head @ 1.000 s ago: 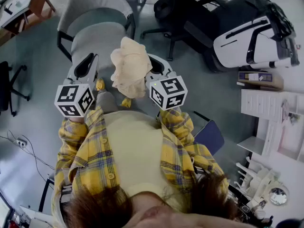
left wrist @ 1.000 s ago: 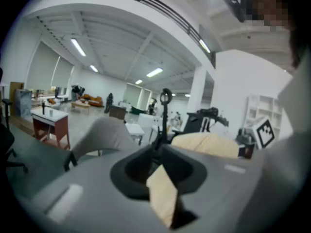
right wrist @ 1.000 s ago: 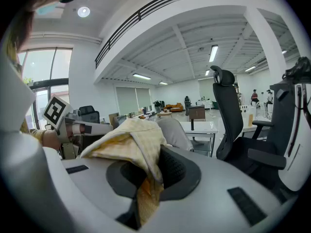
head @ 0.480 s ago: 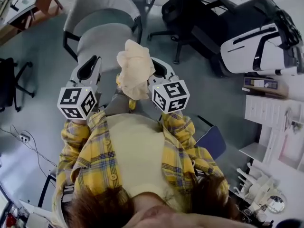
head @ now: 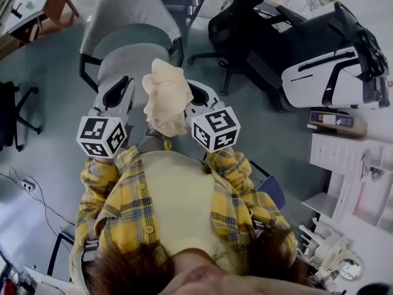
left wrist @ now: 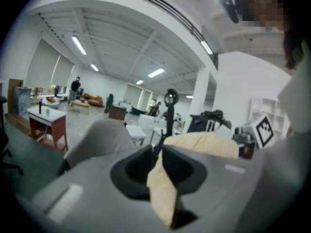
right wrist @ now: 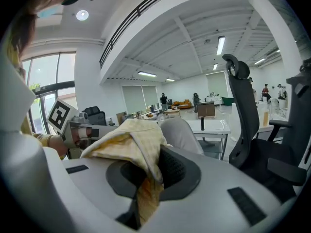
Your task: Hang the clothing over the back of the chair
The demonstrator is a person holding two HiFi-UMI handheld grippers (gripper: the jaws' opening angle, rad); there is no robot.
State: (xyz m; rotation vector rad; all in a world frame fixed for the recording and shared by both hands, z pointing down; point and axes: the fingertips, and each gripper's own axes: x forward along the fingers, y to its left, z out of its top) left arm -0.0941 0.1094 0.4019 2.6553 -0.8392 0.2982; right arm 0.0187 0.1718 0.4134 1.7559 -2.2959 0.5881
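A person in a yellow plaid shirt carries a bunched cream garment toward a grey chair in an open-plan workroom. The left tongs are clamped on one fold of the cloth and the right tongs on another, so the garment hangs in a loose heap between them, off the floor and just short of the chair.

The chair's rounded back appears to be the part nearest the person. To drape the garment well, the two tongs would likely need to draw apart and spread the bundle. They would then lift it clear of the top edge and lower it so the cloth falls on both sides of the back before either grip lets go. Letting go while it is bunched risks it sliding off.

The path to the chair looks open. A black office chair stands to the right, beside a large white and black machine. A wooden bench sits at the far left, white shelves line the right, and a cable trails across the floor, well apart from the chair.
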